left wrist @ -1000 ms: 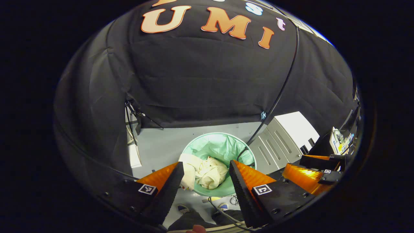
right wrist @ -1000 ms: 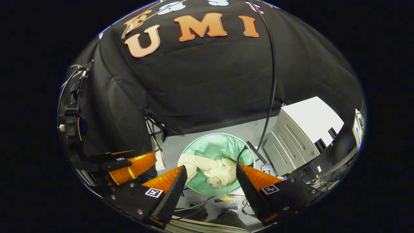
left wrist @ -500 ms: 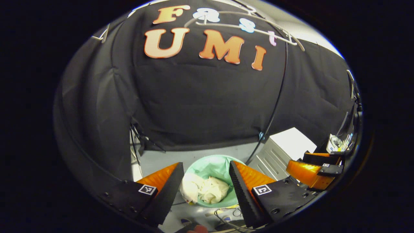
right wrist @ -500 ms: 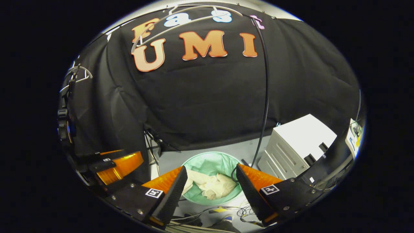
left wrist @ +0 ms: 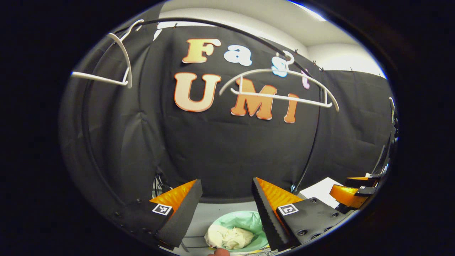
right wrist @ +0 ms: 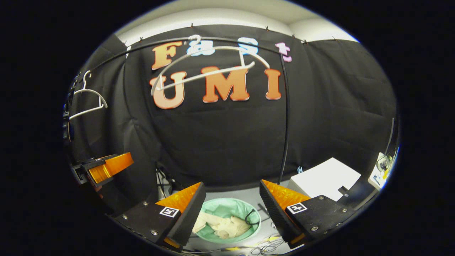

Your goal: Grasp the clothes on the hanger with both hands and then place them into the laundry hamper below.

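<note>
Clothes [left wrist: 229, 237] lie crumpled in the green-lined hamper [left wrist: 249, 220] on the floor below me, a pale, soft heap. Both hangers [left wrist: 280, 89] hang bare on the rail. My left gripper [left wrist: 226, 213] and right gripper [right wrist: 233, 213] are spread wide, holding nothing. Such cloth looks light and limp; I'd pinch a raised fold.

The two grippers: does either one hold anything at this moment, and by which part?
Nothing is held. The left gripper and right gripper are open and empty; the cream clothes lie in the green hamper.
</note>
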`<state>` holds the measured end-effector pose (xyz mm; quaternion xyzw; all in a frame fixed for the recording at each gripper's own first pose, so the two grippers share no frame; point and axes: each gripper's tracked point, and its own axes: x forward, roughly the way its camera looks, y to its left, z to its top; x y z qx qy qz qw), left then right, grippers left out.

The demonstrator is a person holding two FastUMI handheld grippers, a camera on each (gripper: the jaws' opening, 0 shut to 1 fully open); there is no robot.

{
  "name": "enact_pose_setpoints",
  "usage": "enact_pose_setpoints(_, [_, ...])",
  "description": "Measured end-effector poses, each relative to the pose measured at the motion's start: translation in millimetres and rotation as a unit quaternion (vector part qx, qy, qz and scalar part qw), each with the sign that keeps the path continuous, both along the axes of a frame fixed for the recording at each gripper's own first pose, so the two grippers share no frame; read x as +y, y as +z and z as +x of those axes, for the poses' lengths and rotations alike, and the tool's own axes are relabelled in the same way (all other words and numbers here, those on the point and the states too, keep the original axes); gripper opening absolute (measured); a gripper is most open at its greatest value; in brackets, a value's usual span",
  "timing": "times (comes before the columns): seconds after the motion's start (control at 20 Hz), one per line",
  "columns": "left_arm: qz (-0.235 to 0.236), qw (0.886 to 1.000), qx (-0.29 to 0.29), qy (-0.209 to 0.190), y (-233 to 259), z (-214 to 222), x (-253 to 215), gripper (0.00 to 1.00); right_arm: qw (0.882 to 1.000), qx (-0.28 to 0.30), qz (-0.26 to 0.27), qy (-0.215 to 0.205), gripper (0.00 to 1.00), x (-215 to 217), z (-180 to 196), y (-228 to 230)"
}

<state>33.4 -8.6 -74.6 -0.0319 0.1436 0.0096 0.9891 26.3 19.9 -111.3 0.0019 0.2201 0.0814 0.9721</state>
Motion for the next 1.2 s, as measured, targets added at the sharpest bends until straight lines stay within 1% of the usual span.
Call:
enact_pose_setpoints(0.05, [-0.001, 1.000, -0.014, 0.006, 10.2, 0.2, 3.7, 0.98, 1.000, -0.025, -0.006, -0.002, 0.94, -4.9, 4.8, 17.2])
enact_pose_setpoints(0.1, [0.001, 0.999, -0.031, 0.011, 22.3, -1.0, 6.5, 0.87, 0.999, -0.050, -0.010, -0.004, 0.94, -3.6, 5.1, 35.2])
enact_pose_setpoints(0.15, [0.004, 0.999, -0.050, 0.016, 32.9, 0.3, 9.5, 0.87, 0.997, -0.078, -0.013, -0.003, 0.94, -6.1, 7.9, 52.2])
enact_pose_setpoints(0.25, [0.016, 0.997, -0.077, 0.022, 57.3, 0.5, 17.5, 0.98, 0.991, -0.131, -0.017, -0.009, 0.94, -15.2, 14.9, 88.1])
enact_pose_setpoints(0.3, [0.019, 0.995, -0.090, 0.025, 66.6, -0.4, 19.3, 0.98, 0.989, -0.148, -0.020, -0.018, 0.93, -19.1, 16.6, 102.9])
enact_pose_setpoints(0.35, [0.021, 0.994, -0.102, 0.028, 71.4, -1.1, 19.9, 0.95, 0.987, -0.159, -0.023, -0.029, 0.93, -24.4, 19.9, 113.0])
enact_pose_setpoints(0.4, [0.022, 0.993, -0.115, 0.035, 78.3, -1.8, 22.4, 0.92, 0.986, -0.164, -0.021, -0.034, 0.93, -26.8, 22.2, 119.2])
enact_pose_setpoints(0.5, [0.028, 0.988, -0.142, 0.055, 87.0, -3.0, 34.1, 0.92, 0.984, -0.174, -0.014, -0.040, 0.94, -26.9, 21.1, 123.3])
enact_pose_setpoints(0.55, [0.029, 0.986, -0.151, 0.058, 89.3, -2.4, 34.6, 0.92, 0.982, -0.181, -0.011, -0.043, 0.94, -27.8, 20.4, 125.3])
enact_pose_setpoints(0.7, [0.029, 0.985, -0.161, 0.060, 89.5, -6.9, 34.1, 0.92, 0.981, -0.190, -0.009, -0.046, 0.94, -31.4, 16.4, 125.3])
enact_pose_setpoints(1.0, [0.036, 0.981, -0.185, 0.057, 102.6, -11.7, 38.8, 0.93, 0.973, -0.222, -0.016, -0.060, 0.94, -42.1, 12.4, 139.8])
enact_pose_setpoints(1.05, [0.034, 0.980, -0.188, 0.056, 105.1, -12.4, 39.2, 0.87, 0.972, -0.227, -0.018, -0.061, 0.94, -43.4, 10.9, 143.1])
enact_pose_setpoints(1.15, [0.030, 0.978, -0.198, 0.058, 110.0, -14.1, 41.4, 0.99, 0.968, -0.241, -0.024, -0.064, 0.94, -46.0, 10.5, 150.8])
enact_pose_setpoints(1.2, [0.031, 0.977, -0.201, 0.062, 111.3, -14.6, 44.1, 1.00, 0.967, -0.247, -0.026, -0.066, 0.94, -46.6, 10.3, 154.3])
